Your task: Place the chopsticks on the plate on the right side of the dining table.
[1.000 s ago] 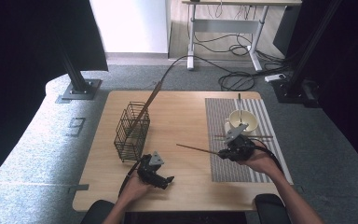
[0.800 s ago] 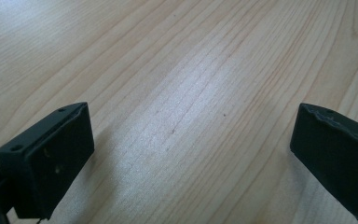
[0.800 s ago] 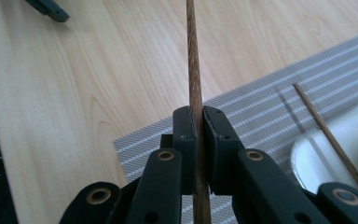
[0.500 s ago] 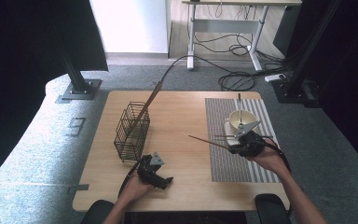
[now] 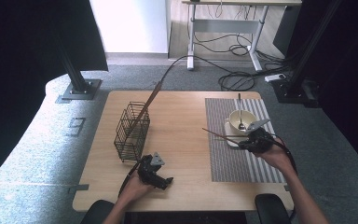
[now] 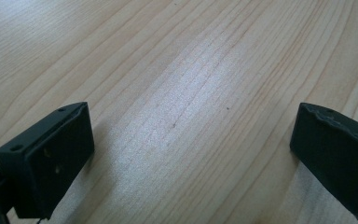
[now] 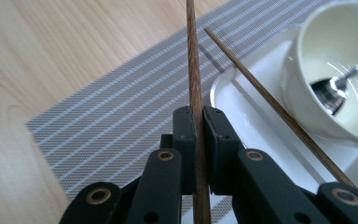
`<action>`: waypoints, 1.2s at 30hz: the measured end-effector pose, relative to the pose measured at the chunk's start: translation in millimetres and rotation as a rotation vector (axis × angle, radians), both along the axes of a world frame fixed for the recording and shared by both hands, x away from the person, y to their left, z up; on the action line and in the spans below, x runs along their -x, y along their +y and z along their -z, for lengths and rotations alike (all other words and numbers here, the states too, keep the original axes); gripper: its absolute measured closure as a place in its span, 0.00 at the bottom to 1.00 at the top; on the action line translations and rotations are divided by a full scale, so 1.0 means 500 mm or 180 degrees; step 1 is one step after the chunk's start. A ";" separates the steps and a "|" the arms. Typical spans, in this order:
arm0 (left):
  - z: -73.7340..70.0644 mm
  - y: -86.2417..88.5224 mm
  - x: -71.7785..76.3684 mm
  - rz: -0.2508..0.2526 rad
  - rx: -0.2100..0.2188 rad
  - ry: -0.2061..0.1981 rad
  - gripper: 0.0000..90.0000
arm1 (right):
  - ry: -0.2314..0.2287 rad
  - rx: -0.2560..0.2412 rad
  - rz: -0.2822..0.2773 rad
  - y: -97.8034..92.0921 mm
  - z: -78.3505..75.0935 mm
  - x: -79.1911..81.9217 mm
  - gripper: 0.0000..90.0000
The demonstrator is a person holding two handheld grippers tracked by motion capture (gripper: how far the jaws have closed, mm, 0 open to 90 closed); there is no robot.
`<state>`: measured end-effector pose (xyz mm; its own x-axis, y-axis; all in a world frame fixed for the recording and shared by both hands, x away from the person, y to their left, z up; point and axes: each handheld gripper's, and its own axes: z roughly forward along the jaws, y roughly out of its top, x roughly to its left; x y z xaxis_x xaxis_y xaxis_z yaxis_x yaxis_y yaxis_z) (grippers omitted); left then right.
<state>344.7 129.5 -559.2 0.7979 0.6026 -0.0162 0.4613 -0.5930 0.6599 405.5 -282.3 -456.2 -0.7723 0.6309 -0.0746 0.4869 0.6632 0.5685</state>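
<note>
Over placemat (image 5: 235,158) | right gripper (image 7: 199,121) clamps chopstick (image 7: 193,79) | left gripper (image 6: 191,154) agape

Right gripper (image 7: 199,122) pinches one chopstick (image 7: 192,60) beside a second chopstick (image 7: 265,95).

Light wooden table (image 5: 182,140) standing on grey carpet. Carrying a black wire basket (image 5: 131,131) at its left side, upright, with a long wooden stick (image 5: 150,97) leaning out of it. Carrying a grey striped placemat (image 5: 235,154) along its right side. Placemat bearing a white tray (image 7: 261,126), a second chopstick (image 7: 272,102) lying across the tray's edge.
</note>
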 end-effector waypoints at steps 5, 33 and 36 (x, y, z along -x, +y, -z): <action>0.000 0.000 0.000 -0.0003 0.0001 0.0003 0.00 | 0.0007 0.0034 0.0107 -0.016 0.016 -0.013 0.92; 0.000 0.000 0.000 -0.0006 0.0003 0.0008 0.00 | 0.0053 0.0111 0.0401 -0.100 0.086 -0.066 0.92; 0.000 0.000 0.000 -0.0006 0.0003 0.0007 0.00 | 0.0086 0.0089 0.0453 -0.105 0.091 -0.072 0.91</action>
<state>344.9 129.6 -559.2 0.7967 0.6040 -0.0186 0.4638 -0.5915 0.6595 441.3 -335.0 -501.8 -0.6771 0.7321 -0.0740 0.5919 0.6017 0.5362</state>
